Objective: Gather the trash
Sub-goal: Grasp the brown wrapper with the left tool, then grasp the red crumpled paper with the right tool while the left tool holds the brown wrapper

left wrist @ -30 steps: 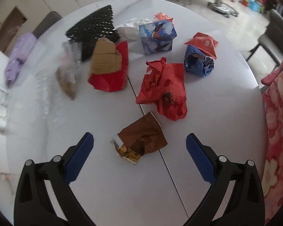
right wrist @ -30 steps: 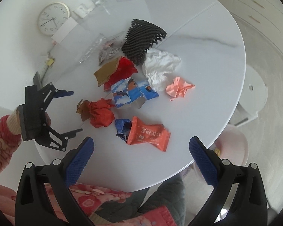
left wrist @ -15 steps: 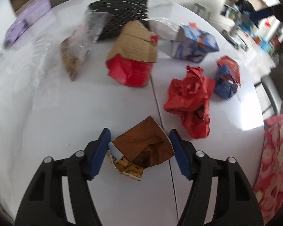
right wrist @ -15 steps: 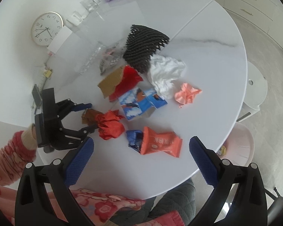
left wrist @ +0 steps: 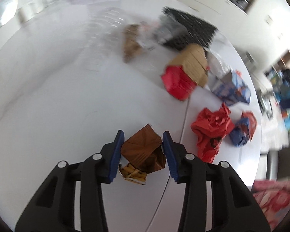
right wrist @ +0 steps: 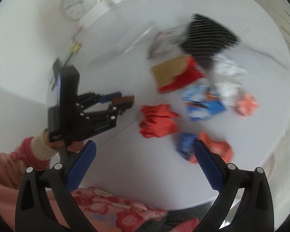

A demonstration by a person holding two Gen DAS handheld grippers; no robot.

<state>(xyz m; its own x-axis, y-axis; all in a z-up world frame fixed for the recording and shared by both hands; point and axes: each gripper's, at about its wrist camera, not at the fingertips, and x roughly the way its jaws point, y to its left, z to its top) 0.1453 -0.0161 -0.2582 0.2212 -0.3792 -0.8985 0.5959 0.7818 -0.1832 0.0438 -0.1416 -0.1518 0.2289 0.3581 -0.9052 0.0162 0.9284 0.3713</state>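
A brown snack bag (left wrist: pixel 143 148) with yellow printing at its torn mouth lies on the white round table (left wrist: pixel 58 106). My left gripper (left wrist: pixel 143 135) straddles it, jaws closing, both blue pads touching the bag's sides. The right wrist view shows this gripper (right wrist: pixel 114 101) from the side with the bag (right wrist: pixel 125 100) between its fingers. My right gripper (right wrist: pixel 145 145) hangs open over the table's near edge, holding nothing. A blue and red wrapper (right wrist: pixel 185 143) lies just beside its right finger.
More trash lies to the right: crumpled red paper (left wrist: pixel 212 127), a red and cardboard box (left wrist: pixel 185 73), a blue carton (left wrist: pixel 230 89), black mesh (left wrist: pixel 189 31), white tissue (right wrist: pixel 226 71) and pink paper (right wrist: pixel 246 104). A clock (right wrist: pixel 80 2) lies at the far side. A floral sleeve (right wrist: pixel 106 208) is near.
My left gripper rolled, moved onto the brown bag and narrowed from wide open until its pads met the bag. My right gripper swept closer over the table towards the wrappers.
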